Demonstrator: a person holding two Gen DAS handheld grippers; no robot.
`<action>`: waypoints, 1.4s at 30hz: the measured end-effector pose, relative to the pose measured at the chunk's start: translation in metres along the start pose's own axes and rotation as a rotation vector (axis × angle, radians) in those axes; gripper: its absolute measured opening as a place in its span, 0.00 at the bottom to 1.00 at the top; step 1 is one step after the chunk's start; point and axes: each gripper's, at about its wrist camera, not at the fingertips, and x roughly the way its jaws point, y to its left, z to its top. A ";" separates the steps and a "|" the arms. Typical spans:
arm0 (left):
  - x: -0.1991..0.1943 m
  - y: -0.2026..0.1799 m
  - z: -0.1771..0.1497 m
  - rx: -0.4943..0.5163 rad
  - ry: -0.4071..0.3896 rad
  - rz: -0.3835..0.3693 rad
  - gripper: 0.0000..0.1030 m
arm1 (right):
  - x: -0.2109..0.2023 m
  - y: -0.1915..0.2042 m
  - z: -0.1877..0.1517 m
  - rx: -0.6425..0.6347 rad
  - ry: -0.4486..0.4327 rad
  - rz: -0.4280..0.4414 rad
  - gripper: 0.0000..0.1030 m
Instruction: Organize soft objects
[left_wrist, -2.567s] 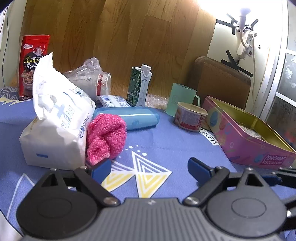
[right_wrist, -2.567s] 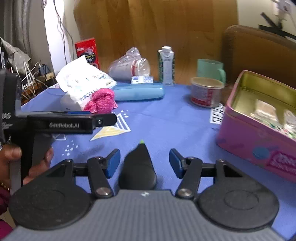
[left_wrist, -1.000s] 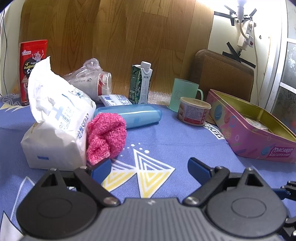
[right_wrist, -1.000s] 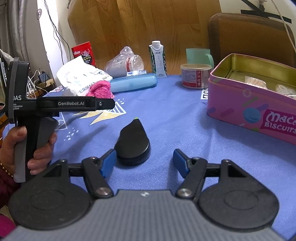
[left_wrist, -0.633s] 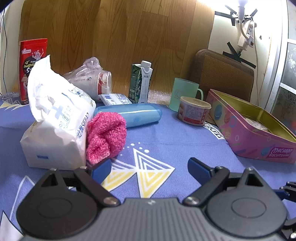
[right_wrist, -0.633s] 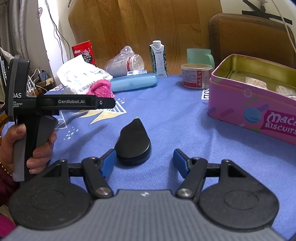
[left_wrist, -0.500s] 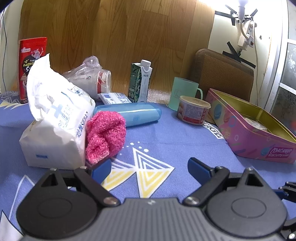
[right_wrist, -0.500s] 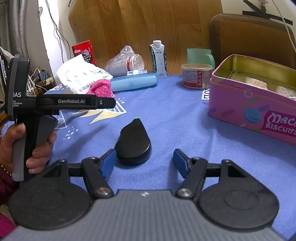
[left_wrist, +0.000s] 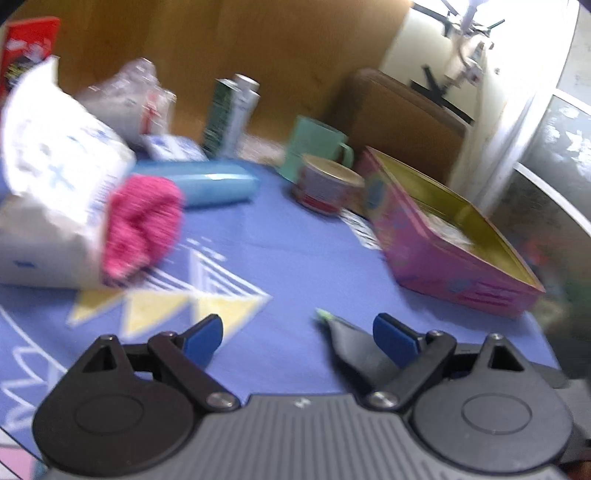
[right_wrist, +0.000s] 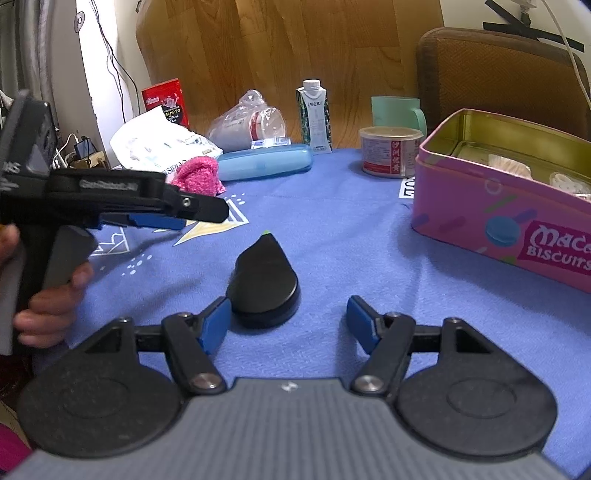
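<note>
Left wrist view blurred; right wrist view sharp, alone shows hand (right_wrist: 44, 295) gripping left gripper (left_wrist: 299, 338) handle. Left gripper jaws wide, just been closing slightly, nothing between. Right gripper (right_wrist: 290, 325) jaws wide, hold nothing; black teardrop-shaped object (right_wrist: 264, 282) lies at left pad, contact unclear. Fuzzy pink cloth (right_wrist: 197, 175) at 11 o'clock, against white crinkled tissue pack (right_wrist: 159, 147). Pink tin (right_wrist: 509, 221), lid off, at 2 o'clock. Bare blue tablecloth (right_wrist: 351, 229) between.

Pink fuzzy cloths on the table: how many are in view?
1. The pink fuzzy cloth lies against the white tissue pack, left of the blue case. Others may be hidden behind the pack or inside the pink tin.
</note>
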 end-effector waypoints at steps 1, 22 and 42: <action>0.001 -0.005 0.000 0.000 0.017 -0.018 0.88 | 0.000 -0.001 0.000 0.001 -0.002 0.000 0.70; 0.016 -0.104 0.044 0.156 -0.026 -0.145 0.50 | -0.024 -0.001 0.020 -0.112 -0.216 -0.127 0.49; 0.133 -0.165 0.093 0.284 -0.017 -0.092 0.54 | 0.011 -0.116 0.068 0.053 -0.264 -0.318 0.53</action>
